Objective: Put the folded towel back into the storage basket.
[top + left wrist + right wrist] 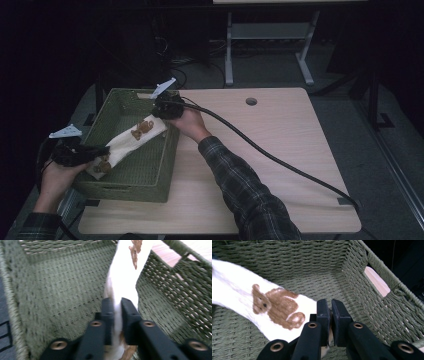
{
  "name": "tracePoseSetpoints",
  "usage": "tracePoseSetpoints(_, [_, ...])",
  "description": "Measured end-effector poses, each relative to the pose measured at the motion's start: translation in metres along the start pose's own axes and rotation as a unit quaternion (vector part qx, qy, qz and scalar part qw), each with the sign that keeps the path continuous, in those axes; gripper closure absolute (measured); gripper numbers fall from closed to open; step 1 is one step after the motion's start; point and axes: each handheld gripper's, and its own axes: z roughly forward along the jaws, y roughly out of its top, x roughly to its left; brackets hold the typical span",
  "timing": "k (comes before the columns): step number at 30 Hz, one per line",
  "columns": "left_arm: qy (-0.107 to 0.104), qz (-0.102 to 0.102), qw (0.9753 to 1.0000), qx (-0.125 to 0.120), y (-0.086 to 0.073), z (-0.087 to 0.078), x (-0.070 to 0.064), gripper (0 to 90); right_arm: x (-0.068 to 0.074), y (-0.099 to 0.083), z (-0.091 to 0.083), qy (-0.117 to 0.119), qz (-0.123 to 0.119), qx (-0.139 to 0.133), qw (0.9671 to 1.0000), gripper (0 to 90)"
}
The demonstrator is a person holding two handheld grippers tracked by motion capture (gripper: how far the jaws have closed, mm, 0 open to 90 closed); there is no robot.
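Observation:
A white cloth point(131, 141) with brown bear prints is stretched above the inside of a green woven basket point(145, 182). My left gripper point(104, 150) is shut on the cloth's near-left end, at the basket's left rim. My right gripper point(161, 111) is shut on the far-right end, near the basket's right wall. In the left gripper view the cloth point(125, 272) runs away from my left gripper point(117, 308) over the basket floor point(62, 290). In the right gripper view a brown bear point(277, 306) on the cloth point(234, 290) lies left of my right gripper point(330, 307).
The basket stands on the left part of a light wooden table point(280, 150) that has a round cable hole point(251, 101). A thick black cable point(280, 160) trails from the right gripper across the table to its near right corner. A desk frame point(265, 45) stands on the floor beyond.

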Motion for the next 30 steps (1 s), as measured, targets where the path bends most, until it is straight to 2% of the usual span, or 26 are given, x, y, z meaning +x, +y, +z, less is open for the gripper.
tracePoseSetpoints(2, [0.010,0.000,0.9999,-0.006,0.001,-0.001,0.000,62.0,-0.001,-0.001,0.002,-0.001,0.007,0.003,1.0000,85.1])
tracePoseSetpoints(8, [0.009,0.003,0.9997,-0.023,0.004,-0.004,-0.002,49.2,-0.005,-0.005,0.010,-0.004,0.012,0.013,0.9998,85.0])
tracePoseSetpoints(10, [0.006,0.005,0.9995,-0.031,0.006,-0.004,-0.005,47.4,-0.007,-0.006,0.012,-0.004,0.016,0.015,0.9998,85.1])
tracePoseSetpoints(17, [-0.007,0.015,0.9994,-0.032,0.011,0.000,-0.015,45.6,-0.012,-0.007,0.016,-0.011,0.017,0.020,0.9996,85.0])
tracePoseSetpoints(21, [-0.008,0.018,0.9993,-0.031,0.015,0.003,-0.017,44.1,-0.019,-0.009,0.021,-0.018,0.034,0.021,0.9990,84.5])
tracePoseSetpoints(22, [-0.009,0.019,0.9992,-0.035,0.015,0.003,-0.017,43.9,-0.022,-0.010,0.023,-0.019,0.037,0.023,0.9989,83.4])
tracePoseSetpoints(24, [-0.010,0.018,0.9991,-0.038,0.017,0.003,-0.018,43.3,-0.026,-0.012,0.024,-0.028,0.048,0.027,0.9981,71.7])
tracePoseSetpoints(26, [-0.011,0.019,0.9990,-0.040,0.018,0.002,-0.020,42.5,-0.029,-0.013,0.022,-0.023,0.057,0.026,0.9978,66.9])
tracePoseSetpoints(30, [-0.010,0.020,0.9985,-0.051,0.023,-0.001,-0.029,40.8,-0.027,-0.010,0.012,-0.030,0.056,0.017,0.9979,59.3])
